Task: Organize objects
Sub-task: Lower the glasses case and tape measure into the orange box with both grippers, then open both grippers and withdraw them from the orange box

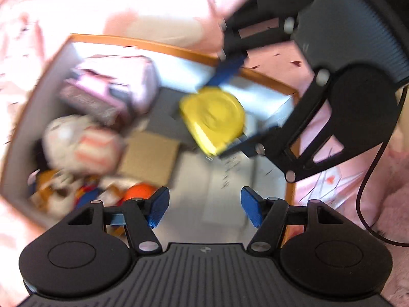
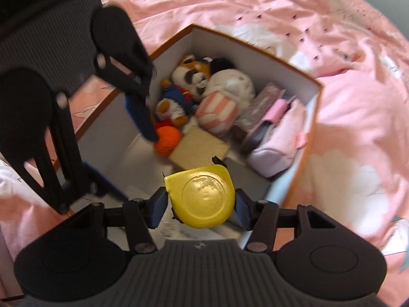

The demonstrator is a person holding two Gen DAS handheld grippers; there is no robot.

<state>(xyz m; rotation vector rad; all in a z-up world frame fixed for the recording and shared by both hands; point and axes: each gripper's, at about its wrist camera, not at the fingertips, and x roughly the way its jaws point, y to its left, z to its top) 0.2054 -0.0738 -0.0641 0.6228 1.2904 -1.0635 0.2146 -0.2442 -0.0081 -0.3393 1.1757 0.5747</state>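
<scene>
My right gripper is shut on a yellow tape measure and holds it above the open storage box, over its near, bare part. In the left wrist view the same tape measure hangs between the right gripper's blue fingers over the box. My left gripper is open and empty, over the box's near side. It also shows in the right wrist view at the box's left wall.
Inside the box lie plush toys, a striped plush, an orange ball, a tan card and a pink pouch. Pink bedding surrounds the box. A black cable runs at the right.
</scene>
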